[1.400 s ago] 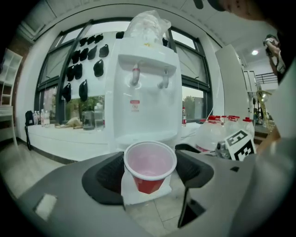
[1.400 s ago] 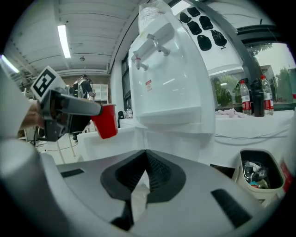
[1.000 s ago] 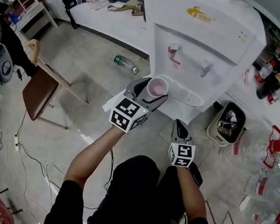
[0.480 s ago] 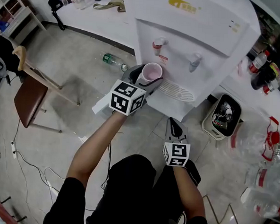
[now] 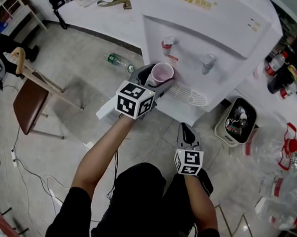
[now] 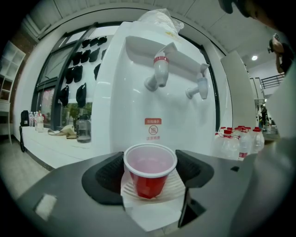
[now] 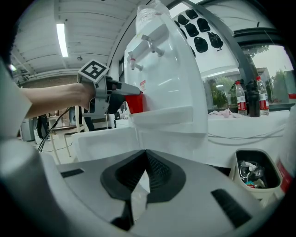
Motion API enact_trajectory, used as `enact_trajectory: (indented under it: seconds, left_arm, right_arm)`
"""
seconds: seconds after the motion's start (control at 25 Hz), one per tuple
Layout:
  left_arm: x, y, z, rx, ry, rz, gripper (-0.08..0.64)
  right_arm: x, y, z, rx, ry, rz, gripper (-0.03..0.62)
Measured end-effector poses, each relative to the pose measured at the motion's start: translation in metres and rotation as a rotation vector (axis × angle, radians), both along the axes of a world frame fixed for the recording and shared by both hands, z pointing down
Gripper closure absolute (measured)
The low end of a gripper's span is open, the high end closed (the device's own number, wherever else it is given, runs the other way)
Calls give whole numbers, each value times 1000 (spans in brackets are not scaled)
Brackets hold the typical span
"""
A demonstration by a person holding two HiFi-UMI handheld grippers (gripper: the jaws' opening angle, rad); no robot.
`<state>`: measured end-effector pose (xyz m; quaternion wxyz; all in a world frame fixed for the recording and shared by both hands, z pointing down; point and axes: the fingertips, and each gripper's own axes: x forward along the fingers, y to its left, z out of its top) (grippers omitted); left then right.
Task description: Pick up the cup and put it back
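while left hand-held gripper (image 5: 159, 79) clamps upright red white-rimmed cup (image 6: 149, 179), right hand-held gripper (image 7: 142, 178) closed, empty

Workshop-like room: water dispenser (image 5: 203, 38), strewn bottles (image 5: 278, 208)

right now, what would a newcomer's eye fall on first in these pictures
The red cup stands out first, clamped in the left gripper in front of the white water dispenser, just below its red-capped tap and over the drip tray. Next comes the right gripper, shut on nothing, held low over the floor. A plastic bottle lies on that floor, left of the dispenser.
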<state>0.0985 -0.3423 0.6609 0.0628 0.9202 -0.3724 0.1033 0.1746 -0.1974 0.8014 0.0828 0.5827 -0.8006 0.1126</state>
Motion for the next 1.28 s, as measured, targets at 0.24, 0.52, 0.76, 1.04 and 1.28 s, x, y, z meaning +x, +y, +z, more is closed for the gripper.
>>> enact_trajectory:
  seconds: [0.24,0.52,0.76,1.04,1.28]
  left_arm:
    - [0,-1,0,11,4,-6,212]
    - [2,-1,0,27,15,0,212]
    - [4,-1,-4,35,31,1,209]
    - [6,-3,-10,47,39,5,209]
    - [9,-4,-5,44,61,-4,206]
  right_arm:
    - [-1,0,1,-2,2,2,598]
    - [1,0,3,-15,7,3,598]
    - [2,1,4,-14,5,3,598]
    - [3,1,4,-17,3,2,598]
    - [2,2,3,-15,-1,4,598]
